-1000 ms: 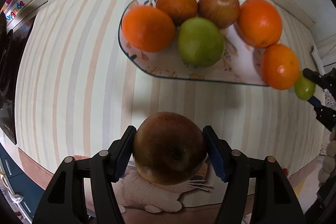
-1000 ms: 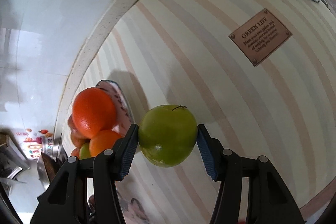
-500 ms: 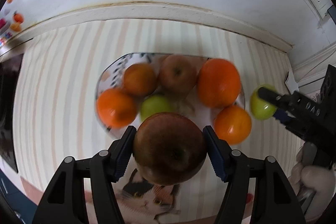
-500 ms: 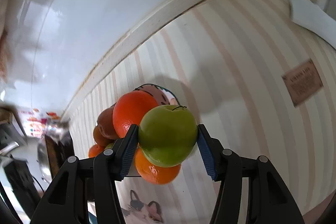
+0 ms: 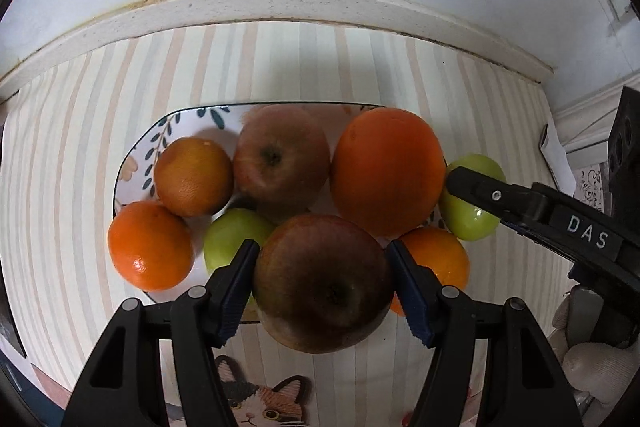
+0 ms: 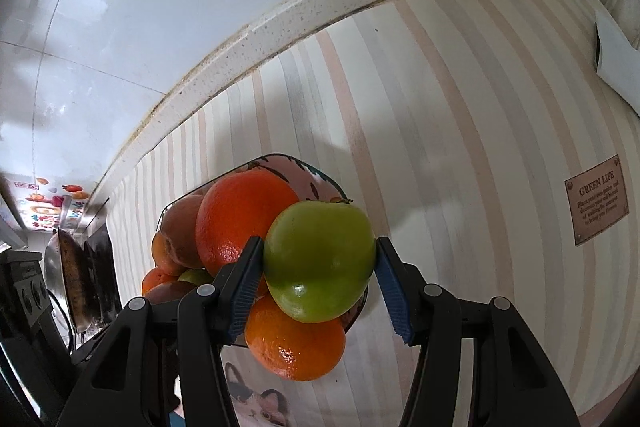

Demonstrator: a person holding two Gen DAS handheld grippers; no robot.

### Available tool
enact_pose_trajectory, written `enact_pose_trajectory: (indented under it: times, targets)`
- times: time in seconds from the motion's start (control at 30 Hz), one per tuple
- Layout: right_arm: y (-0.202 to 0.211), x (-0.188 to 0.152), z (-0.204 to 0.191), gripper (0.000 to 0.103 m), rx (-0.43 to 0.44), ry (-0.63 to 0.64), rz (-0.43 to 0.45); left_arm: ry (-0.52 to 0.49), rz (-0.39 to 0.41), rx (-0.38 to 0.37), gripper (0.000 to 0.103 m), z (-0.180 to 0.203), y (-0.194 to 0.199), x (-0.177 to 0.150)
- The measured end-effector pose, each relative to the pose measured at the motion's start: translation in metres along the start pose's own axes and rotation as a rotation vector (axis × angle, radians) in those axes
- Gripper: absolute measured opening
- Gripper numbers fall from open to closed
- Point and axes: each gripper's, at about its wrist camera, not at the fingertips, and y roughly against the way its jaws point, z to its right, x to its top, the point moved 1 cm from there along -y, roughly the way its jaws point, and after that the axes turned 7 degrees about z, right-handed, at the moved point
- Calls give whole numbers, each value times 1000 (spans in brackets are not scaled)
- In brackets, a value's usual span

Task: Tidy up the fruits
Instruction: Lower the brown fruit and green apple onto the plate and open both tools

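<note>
My left gripper [image 5: 322, 285] is shut on a dark red apple [image 5: 324, 283], held over the near edge of a floral plate [image 5: 180, 119]. On the plate lie several oranges, among them a big one [image 5: 386, 171], a red apple [image 5: 280, 163] and a green apple [image 5: 236, 241]. My right gripper [image 6: 318, 269] is shut on a green apple [image 6: 320, 259], which hangs by the plate's right end beside the big orange [image 6: 244, 219]. In the left wrist view that green apple [image 5: 472, 203] shows behind the right gripper's black finger [image 5: 520, 203].
The plate sits on a striped cloth [image 5: 68, 167] with a cat picture [image 5: 260, 403] near the front. A white wall ledge [image 5: 280, 3] runs behind it. A "GREEN LIFE" label [image 6: 596, 205] and white paper [image 6: 616, 63] lie to the right; a stove and pan [image 6: 72, 275] stand at the left.
Both grippers have carried their apples towards the plate: the red apple now hangs over its near edge, and the green apple has come up against its right end.
</note>
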Motion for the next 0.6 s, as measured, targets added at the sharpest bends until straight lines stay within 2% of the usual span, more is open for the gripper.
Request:
enact_pose_trajectory:
  times: [0.17,0.4,0.6]
  targets:
    - [-3,0,1,59,8,-10,-6,-28,-6,26,64,8,-5,5]
    - [-6,-1,8,63,25,-31,-13,30,-44,19,68,6,-18,9]
    - [-6,0,8,69,40,-34,-20,39,-19,32,68,2,-11,9]
